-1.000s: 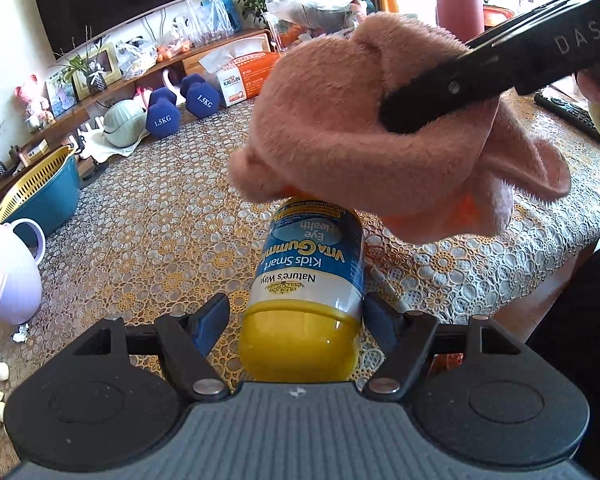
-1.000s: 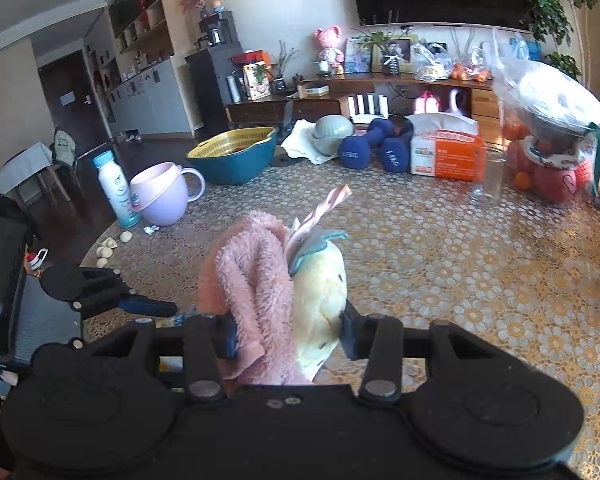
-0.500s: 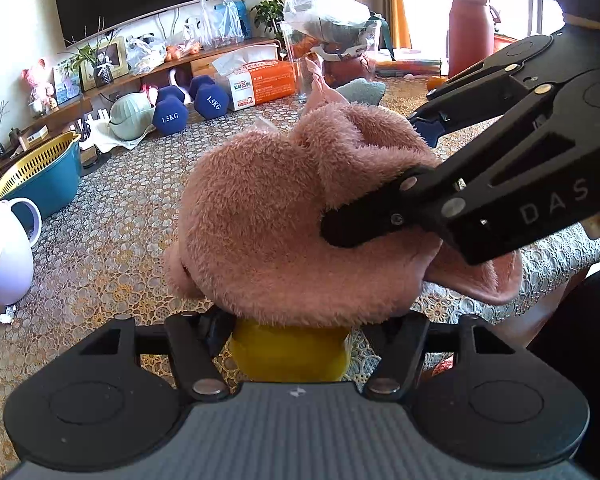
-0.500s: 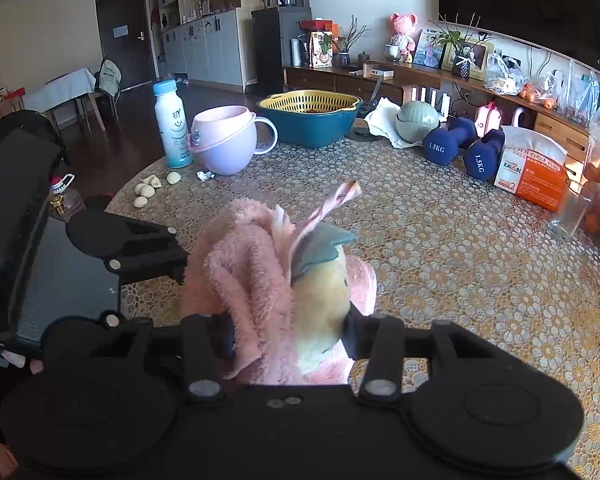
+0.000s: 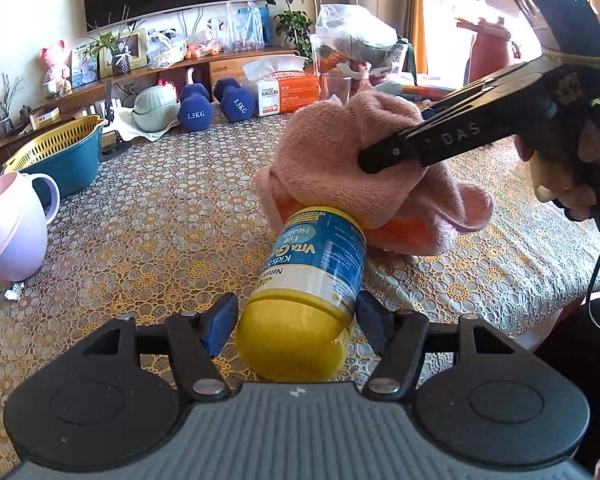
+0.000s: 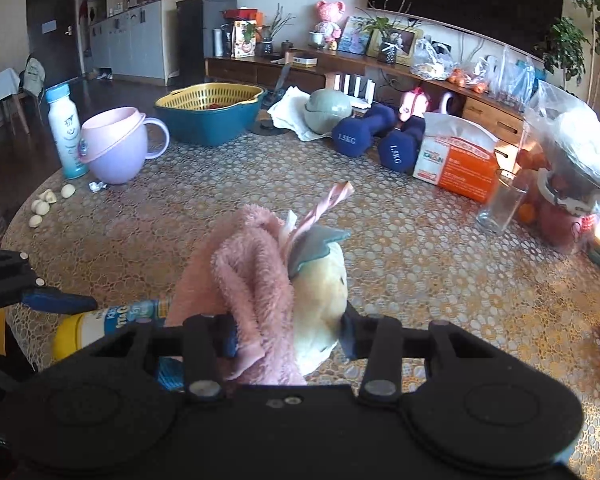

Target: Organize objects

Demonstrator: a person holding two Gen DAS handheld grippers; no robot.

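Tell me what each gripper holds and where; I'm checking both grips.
The left gripper clamps the blue-labelled gummy bottle at its yellow cap. The right gripper pinches the fluffy pink towel and cream plush toy together.

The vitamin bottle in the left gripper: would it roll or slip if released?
The vitamin bottle is round, so it would probably roll on the tablecloth. Its smooth plastic looks slippery. The left gripper clamps only near its yellow cap.

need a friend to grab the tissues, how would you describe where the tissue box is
On the lace-covered table, look along the far edge near the TV shelf. The tissue box sits just right of two blue dumbbells, left of an empty glass: the only orange-and-white carton, tissue poking out.
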